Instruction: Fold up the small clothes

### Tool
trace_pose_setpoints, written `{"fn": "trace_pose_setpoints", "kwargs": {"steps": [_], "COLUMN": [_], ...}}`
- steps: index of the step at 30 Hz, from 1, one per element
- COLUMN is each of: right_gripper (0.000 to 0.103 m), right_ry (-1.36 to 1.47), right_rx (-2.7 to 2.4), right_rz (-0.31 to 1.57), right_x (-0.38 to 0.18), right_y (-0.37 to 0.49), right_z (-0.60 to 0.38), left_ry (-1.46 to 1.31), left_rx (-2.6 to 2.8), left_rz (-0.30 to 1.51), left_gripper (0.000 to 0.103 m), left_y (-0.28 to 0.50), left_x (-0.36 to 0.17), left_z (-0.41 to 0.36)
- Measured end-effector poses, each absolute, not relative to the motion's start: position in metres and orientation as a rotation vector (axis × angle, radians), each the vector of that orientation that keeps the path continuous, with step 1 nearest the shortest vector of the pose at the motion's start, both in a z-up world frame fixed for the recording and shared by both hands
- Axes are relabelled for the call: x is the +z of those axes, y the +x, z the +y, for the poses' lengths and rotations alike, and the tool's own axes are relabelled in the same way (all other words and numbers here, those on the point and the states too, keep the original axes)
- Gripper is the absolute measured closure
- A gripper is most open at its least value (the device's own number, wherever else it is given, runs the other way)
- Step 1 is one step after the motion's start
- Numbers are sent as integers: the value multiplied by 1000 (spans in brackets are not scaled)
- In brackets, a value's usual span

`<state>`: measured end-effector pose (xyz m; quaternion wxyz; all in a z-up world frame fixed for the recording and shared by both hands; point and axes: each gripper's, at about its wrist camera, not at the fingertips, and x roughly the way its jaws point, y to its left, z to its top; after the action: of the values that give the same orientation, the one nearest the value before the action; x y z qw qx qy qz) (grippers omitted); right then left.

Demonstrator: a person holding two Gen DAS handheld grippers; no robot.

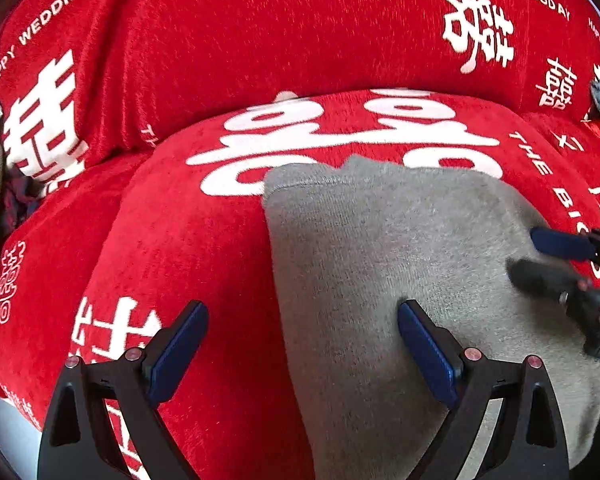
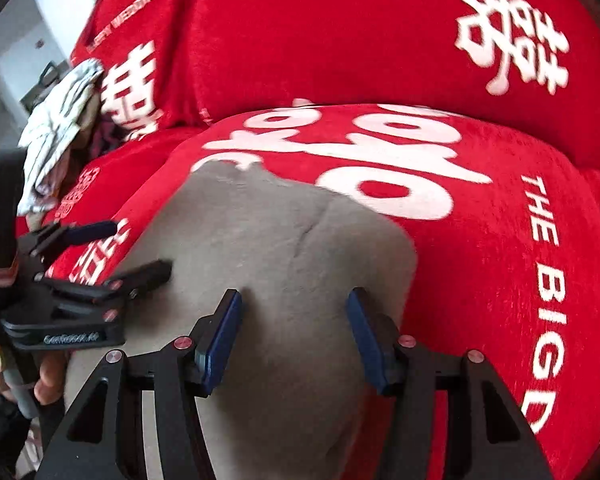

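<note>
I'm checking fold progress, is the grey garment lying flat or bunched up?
Lying flat: the grey garment spreads smoothly over the red cushion, with one faint crease.

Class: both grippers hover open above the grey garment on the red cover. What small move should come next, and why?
Probably lower both grippers onto the near edge and close. The left gripper and right gripper are open and holding nothing, and the grey garment lies flat and unfolded on the red cover.

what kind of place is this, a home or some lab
Most likely a home living room: a sofa under a red wedding-print cover, a grey garment spread on its seat, and a heap of more clothes at one end.
</note>
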<state>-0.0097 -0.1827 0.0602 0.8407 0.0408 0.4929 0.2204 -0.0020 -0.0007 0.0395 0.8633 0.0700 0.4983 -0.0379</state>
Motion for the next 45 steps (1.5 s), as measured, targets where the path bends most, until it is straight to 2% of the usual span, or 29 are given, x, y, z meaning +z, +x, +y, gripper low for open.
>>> {"fn": "trace_pose_setpoints", "kwargs": {"steps": [1,2,12,23,35,45], "right_gripper": [44,44,44,38,38,36], "right_ry": [104,112,11,-196,-157,-145], "right_rx": [469,469,534,429,395,244], "right_rz": [1040,1040,936,909,838,881], "right_x": [58,57,91,79,113,125], "right_y": [-7,-6,-73,-144,-173,-186], "right_z": [-186,-189,-169,-161,-155,-154], "left_ry": [149,152,154,125,105,6], "left_rx": [-70,-60,-53,-58,-22,-39], "left_rz": [1042,1037,983,939,886,845], "left_gripper": [0,0,0,0,0,0], "left_y": [-1,-1,-33,-96,-128,-163], "left_x": [38,38,54,61,75,92], "left_z": [-1,0,1,7,5,6]}}
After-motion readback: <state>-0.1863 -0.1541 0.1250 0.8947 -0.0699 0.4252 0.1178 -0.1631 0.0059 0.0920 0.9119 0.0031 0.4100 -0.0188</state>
